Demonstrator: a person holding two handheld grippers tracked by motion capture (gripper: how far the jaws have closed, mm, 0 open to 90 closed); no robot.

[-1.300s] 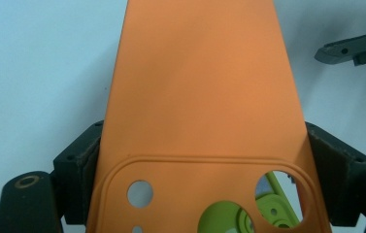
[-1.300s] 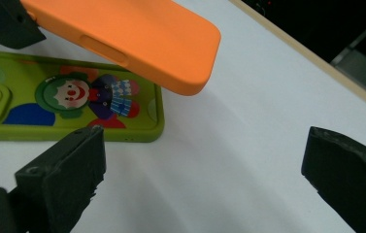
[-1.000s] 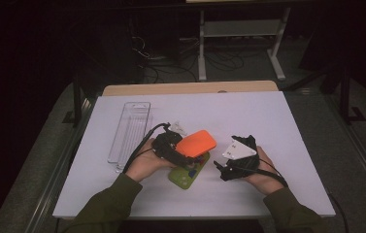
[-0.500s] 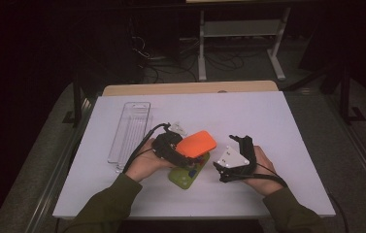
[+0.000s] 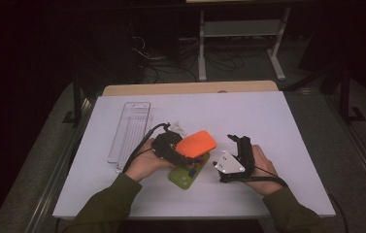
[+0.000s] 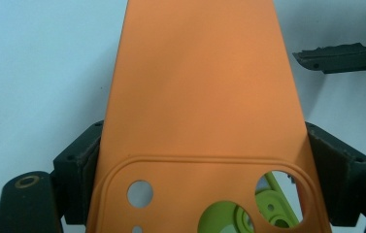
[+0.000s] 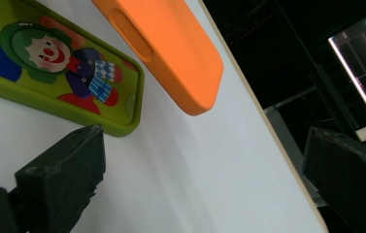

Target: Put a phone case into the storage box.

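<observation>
From the high view, the left tongs (image 5: 183,151) grip the orange phone case (image 5: 197,143) by its near end and hold it tilted above the green phone case (image 5: 189,173), which lies flat on the white counter (image 5: 277,126) near the front edge; the right tongs (image 5: 241,145) stand apart to the right with nothing between them, and a clear plastic tray (image 5: 129,128) lies to the far left. The risk, as I judge it, is that the grip sits only at one end, so the long free end could sag or swing and knock the green case out of place. In the left gripper view, the jaws press on both side edges of the orange phone case (image 6: 200,97) beside its camera cutout, through which part of the green phone case (image 6: 226,216) shows; the smooth soft sides could let it slip or bow if squeezed harder. The other tongs (image 6: 338,56) show at the upper right. In the right gripper view, the jaws stand wide open over bare counter (image 7: 195,179), with the green phone case (image 7: 69,68) to the left and the orange phone case (image 7: 171,48) floating above it; closing here would catch nothing, and a careless push could shove the green case. No brand or writing is readable; the green case bears only a clown picture.
</observation>
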